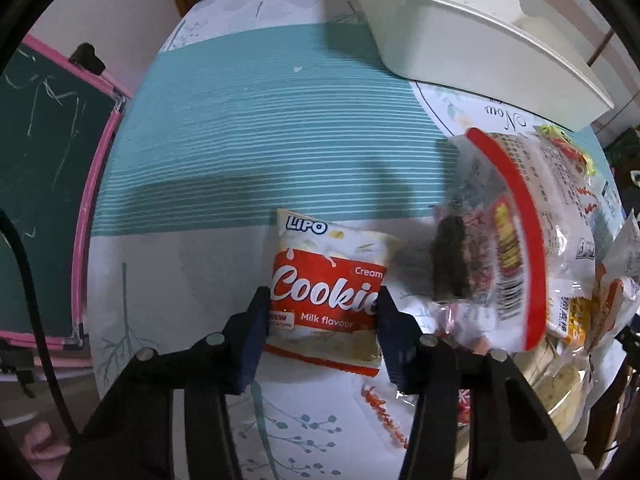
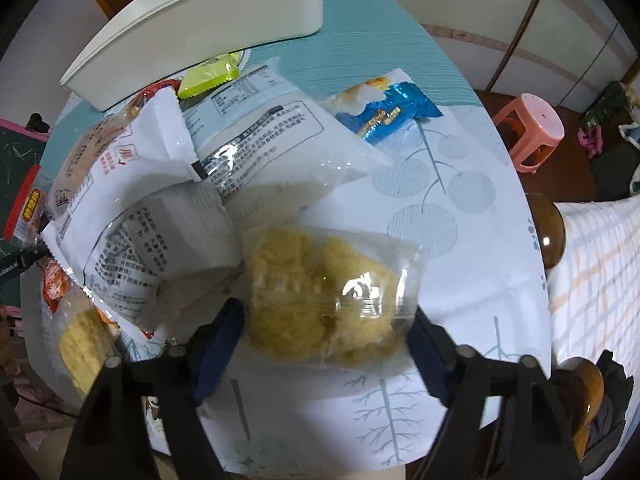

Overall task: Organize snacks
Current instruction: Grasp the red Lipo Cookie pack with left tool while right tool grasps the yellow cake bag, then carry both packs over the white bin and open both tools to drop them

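A red and white Lipo cream cookie packet [image 1: 328,264] lies flat on the table, and my left gripper [image 1: 320,300] is shut on it with a pad pressed against each side edge. To its right a heap of snack bags holds a clear bag with a red border [image 1: 520,240], which is blurred. In the right wrist view my right gripper [image 2: 326,320] is shut on a clear packet of yellow pastry [image 2: 320,288], one dark pad at each side. Behind it lie white printed packets [image 2: 260,128], a blue packet [image 2: 392,112] and a yellow-green packet [image 2: 208,76].
A white plastic bin [image 1: 460,28] [image 2: 200,20] stands at the table's far side. The tablecloth [image 1: 260,120] is teal-striped and white. A green chalkboard with a pink frame [image 1: 40,160] stands left of the table. A pink stool [image 2: 532,128] is on the floor to the right.
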A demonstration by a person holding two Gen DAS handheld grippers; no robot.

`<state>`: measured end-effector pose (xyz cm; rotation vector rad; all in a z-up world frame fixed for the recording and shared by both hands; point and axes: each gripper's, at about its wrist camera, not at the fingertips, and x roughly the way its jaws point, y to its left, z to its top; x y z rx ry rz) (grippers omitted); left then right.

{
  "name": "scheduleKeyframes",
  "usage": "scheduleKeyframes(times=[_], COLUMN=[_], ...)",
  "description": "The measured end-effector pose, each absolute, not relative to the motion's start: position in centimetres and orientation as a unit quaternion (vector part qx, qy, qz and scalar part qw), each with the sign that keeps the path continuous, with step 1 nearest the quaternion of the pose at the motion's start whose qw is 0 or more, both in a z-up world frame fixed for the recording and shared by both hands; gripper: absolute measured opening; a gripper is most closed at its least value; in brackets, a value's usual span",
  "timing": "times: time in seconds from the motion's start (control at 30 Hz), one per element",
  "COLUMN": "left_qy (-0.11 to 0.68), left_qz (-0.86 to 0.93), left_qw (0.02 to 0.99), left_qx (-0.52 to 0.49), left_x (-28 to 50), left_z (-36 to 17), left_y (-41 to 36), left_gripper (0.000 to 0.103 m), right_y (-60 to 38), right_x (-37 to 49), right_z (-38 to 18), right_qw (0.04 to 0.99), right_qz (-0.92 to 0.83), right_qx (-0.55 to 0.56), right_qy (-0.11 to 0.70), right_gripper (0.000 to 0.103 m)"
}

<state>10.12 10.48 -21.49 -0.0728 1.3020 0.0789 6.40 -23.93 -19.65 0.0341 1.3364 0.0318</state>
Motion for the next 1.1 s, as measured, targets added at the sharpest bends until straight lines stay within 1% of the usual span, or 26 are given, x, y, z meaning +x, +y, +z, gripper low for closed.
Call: scheduleKeyframes(times=[0.13, 0.3, 0.47, 0.6, 0.83, 0.97, 1.1], left_qy=[0.6, 0.58, 0.531, 0.485, 0.408, 0.383, 0.367], left_qz=[0.044, 0.058, 0.044, 0.007, -0.052, -0.054, -0.044], left_qw=[0.798, 0.812, 0.845, 0.874, 0.912, 0.922, 0.929], left_qx=[-0.021, -0.023, -0.035, -0.034, 0.003, 0.019, 0.022], left_x=[9.5, 7.1, 5.7, 5.9, 9.3, 12.6, 16.4], left_z=[-21.0, -17.9, -11.8, -6.7, 1.6, 5.1, 7.3], left_y=[10.2, 9.9, 9.8, 8.0, 3.5, 1.8, 0.6], left_gripper=[0.047, 0.047, 0.047, 0.047, 0.047, 0.047, 0.047], right_y=[-24.7, -25.2, -25.7, -23.9, -21.0, -19.9, -19.3], right_x=[6.0, 5.3, 4.6, 4.9, 9.0, 12.4, 16.0], right_z=[-19.3, -17.1, -13.0, -8.1, 0.1, 4.6, 7.7], right_qw=[0.788, 0.803, 0.826, 0.855, 0.895, 0.914, 0.927], right_qz=[0.021, 0.026, 0.048, 0.084, 0.12, 0.119, 0.112], right_qx=[0.032, 0.046, 0.066, 0.055, 0.029, 0.019, 0.02], right_qy=[0.615, 0.593, 0.558, 0.509, 0.429, 0.386, 0.359], right_gripper=[0.066, 0.065, 0.065, 0.065, 0.065, 0.065, 0.065])
